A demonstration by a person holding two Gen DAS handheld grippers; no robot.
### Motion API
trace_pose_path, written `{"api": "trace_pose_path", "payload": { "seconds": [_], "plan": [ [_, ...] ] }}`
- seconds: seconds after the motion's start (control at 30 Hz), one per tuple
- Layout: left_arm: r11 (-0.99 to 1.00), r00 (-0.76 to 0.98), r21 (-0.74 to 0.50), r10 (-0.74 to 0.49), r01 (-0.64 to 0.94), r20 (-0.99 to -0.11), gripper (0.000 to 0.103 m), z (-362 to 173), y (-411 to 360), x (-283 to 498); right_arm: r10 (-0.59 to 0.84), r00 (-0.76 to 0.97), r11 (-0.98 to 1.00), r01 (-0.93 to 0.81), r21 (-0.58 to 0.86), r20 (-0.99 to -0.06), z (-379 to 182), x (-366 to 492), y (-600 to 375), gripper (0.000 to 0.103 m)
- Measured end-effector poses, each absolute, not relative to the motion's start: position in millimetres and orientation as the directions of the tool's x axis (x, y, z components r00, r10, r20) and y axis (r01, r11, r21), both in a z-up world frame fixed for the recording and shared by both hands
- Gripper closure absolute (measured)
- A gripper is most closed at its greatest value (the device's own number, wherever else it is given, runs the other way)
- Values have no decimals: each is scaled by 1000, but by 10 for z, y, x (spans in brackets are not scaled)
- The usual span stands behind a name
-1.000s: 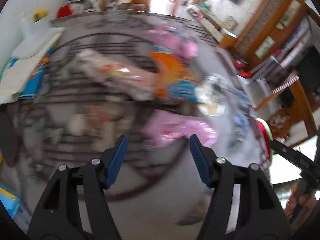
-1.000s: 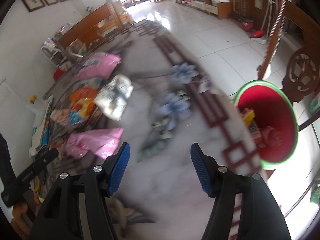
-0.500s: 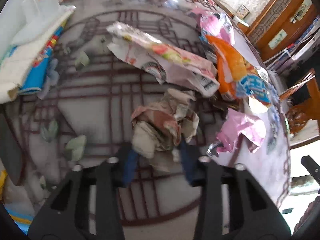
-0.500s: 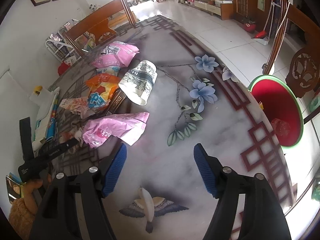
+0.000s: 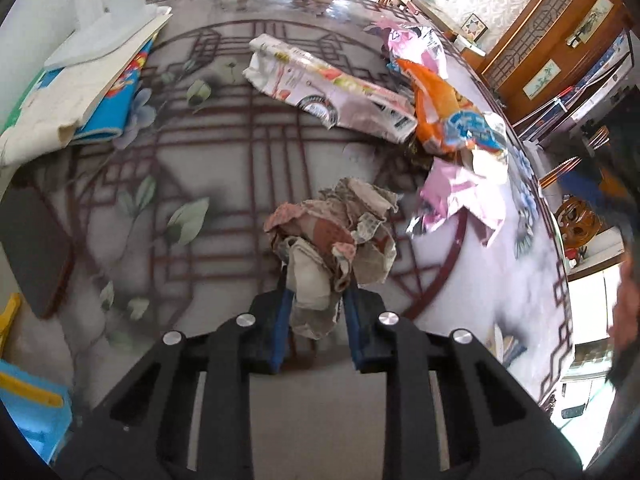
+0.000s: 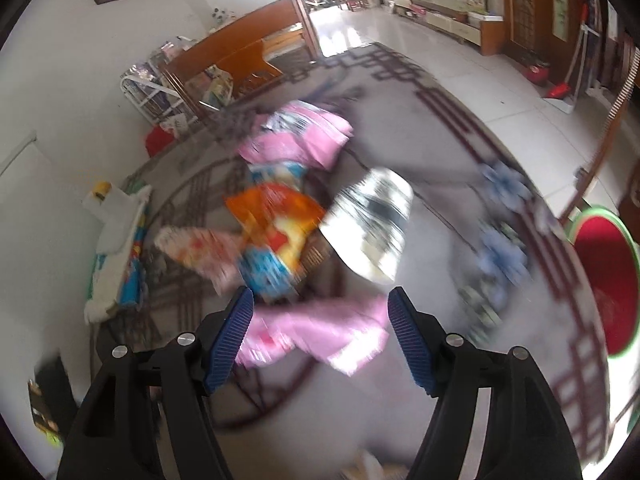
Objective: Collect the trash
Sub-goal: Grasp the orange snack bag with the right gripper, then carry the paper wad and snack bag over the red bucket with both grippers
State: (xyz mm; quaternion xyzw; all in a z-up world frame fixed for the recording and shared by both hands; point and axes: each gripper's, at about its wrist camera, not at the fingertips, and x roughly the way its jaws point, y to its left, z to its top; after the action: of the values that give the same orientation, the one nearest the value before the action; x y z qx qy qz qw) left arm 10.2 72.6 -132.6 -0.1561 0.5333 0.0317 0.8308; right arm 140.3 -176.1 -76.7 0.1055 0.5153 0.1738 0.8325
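Note:
My left gripper [image 5: 316,300] is shut on a crumpled brown and beige wrapper [image 5: 332,240], which sits between the blue pads over the marble table [image 5: 224,184]. Beyond it lie a long pink-white wrapper [image 5: 332,92], an orange snack bag [image 5: 444,116] and a pink foil bag [image 5: 460,196]. My right gripper [image 6: 320,332] is open, its pads either side of the near edge of the pink bag [image 6: 316,332]. The right wrist view is blurred; the orange bag [image 6: 276,220], a white-black bag [image 6: 372,220] and another pink bag [image 6: 296,140] lie farther off.
A red bin with a green rim [image 6: 600,288] stands on the floor beyond the table's right edge. Stacked papers and a blue pack [image 5: 80,80] lie at the far left. A dark flat object [image 5: 32,248] lies at the left edge. Wooden chairs stand around the table.
My left gripper has closed on the crumpled wrapper after moving up to it. My right gripper has moved forward and left toward the pink bag, away from the bin.

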Motion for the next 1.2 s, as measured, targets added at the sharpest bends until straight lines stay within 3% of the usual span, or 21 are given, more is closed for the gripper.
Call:
{"api": "trace_pose_path", "payload": {
  "seconds": [0.43, 0.53, 0.63, 0.97, 1.1, 1.2],
  "plan": [
    [934, 408, -236, -111, -268, -906, 78, -1372, 848, -135, 463, 255, 886, -93, 455, -849, -1366, 2074, -1199, 37],
    [934, 404, -236, -114, -268, -908, 77, -1389, 858, -126, 477, 231, 879, -131, 458, -848, -1349, 2093, -1127, 68],
    [932, 408, -243, -118, -269, -905, 76, -1390, 878, -118, 475, 228, 879, -168, 446, -850, -1270, 2073, -1099, 73],
    [920, 427, -280, -143, -276, -893, 62, -1379, 953, -86, 525, 294, 844, -303, 443, -799, -736, 1618, -1255, 74],
    [916, 441, -289, -145, -278, -886, 47, -1358, 954, -62, 515, 314, 843, -351, 407, -797, -651, 1374, -1326, 73],
    [918, 438, -290, -151, -270, -886, 46, -1378, 937, -24, 512, 311, 845, -353, 403, -801, -693, 1211, -1379, 73]
  ]
}}
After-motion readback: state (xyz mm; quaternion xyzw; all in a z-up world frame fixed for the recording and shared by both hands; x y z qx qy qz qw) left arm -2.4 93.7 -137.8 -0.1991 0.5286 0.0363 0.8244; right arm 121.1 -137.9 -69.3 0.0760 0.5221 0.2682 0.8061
